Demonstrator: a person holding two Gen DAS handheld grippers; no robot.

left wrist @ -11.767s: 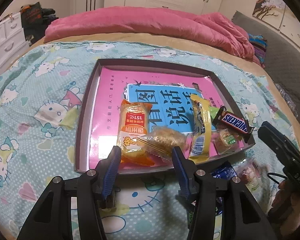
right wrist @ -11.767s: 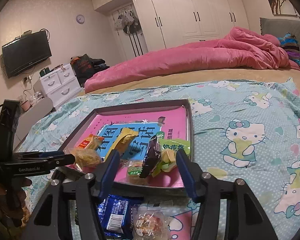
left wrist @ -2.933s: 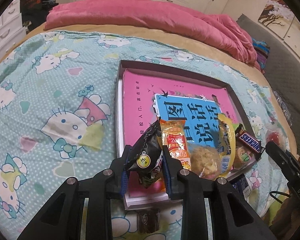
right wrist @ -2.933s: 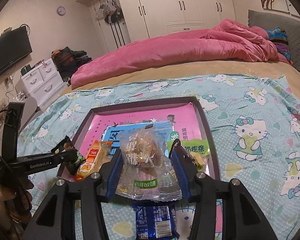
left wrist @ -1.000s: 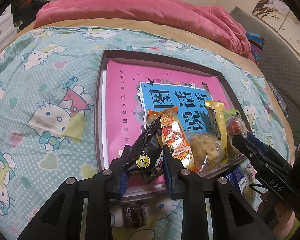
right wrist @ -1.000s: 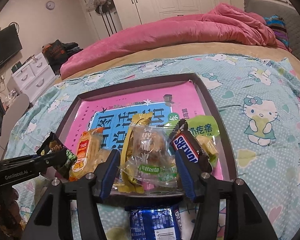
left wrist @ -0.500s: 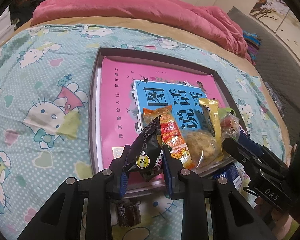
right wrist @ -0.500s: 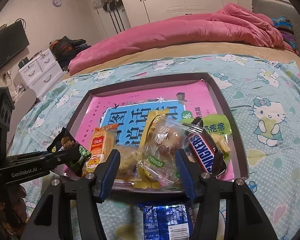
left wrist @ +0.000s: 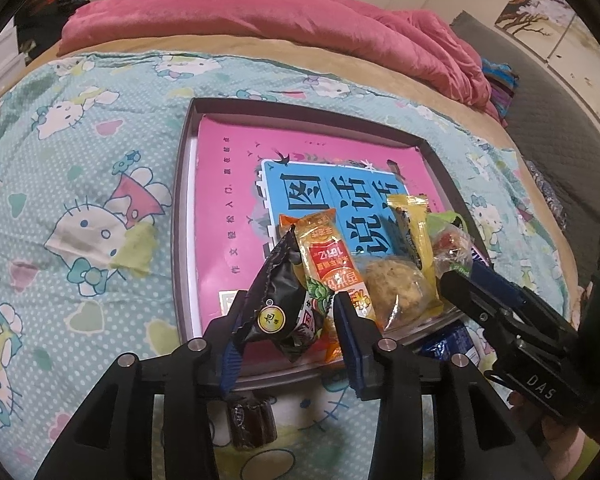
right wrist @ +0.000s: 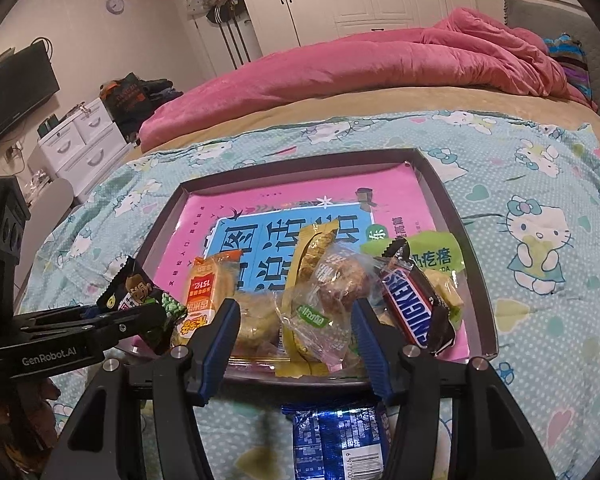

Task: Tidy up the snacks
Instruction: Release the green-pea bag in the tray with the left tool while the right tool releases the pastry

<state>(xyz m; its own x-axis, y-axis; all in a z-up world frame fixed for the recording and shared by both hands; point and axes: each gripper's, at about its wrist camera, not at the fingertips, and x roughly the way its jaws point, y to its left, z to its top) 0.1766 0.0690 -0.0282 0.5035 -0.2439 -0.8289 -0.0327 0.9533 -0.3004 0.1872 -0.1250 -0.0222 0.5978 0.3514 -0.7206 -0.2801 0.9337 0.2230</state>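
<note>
A shallow dark tray with a pink and blue printed floor lies on the bedcover. Its near edge holds an orange packet, a golden pastry, a yellow bar and a Snickers bar. My left gripper stands over the tray's near left corner. Its jaws are opening, and a black snack packet still fills the gap between the pads. My right gripper is open. A clear-wrapped pastry lies in the tray between its fingers, with a gap beside the left finger.
A blue foil packet lies on the bedcover just in front of the tray. A dark brown wrapped sweet lies below my left gripper. A pink quilt is piled at the far side, and white drawers stand left of the bed.
My left jaws have widened around the black packet, which has puffed out to fill them. The clear-wrapped pastry, carried by my right gripper earlier, now lies among the snacks in the tray.
</note>
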